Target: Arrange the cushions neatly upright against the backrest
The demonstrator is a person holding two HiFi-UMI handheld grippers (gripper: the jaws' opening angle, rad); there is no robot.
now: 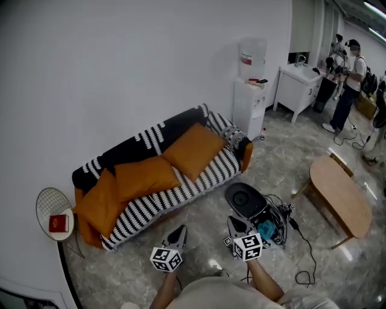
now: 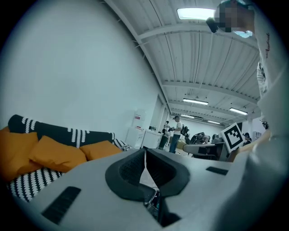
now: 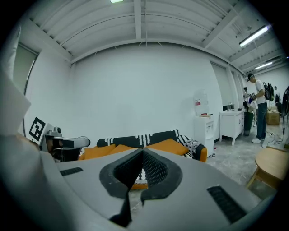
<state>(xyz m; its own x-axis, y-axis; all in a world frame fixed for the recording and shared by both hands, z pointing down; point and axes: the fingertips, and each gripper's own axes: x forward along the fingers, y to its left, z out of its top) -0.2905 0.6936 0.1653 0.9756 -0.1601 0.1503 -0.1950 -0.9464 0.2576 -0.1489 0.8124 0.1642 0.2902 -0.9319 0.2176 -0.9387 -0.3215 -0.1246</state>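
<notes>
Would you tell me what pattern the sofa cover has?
The sofa cover is black-and-white striped, clearest in the head view.

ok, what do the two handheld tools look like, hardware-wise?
Left tool and right tool: each carries a white cube with black square markers. Up close, the bodies are pale grey plastic with black ribbed pads on the jaws. The person's top is light-coloured.

Bright, even light from ceiling strips; heavy fisheye w/ dark corners, slight floor glare.
</notes>
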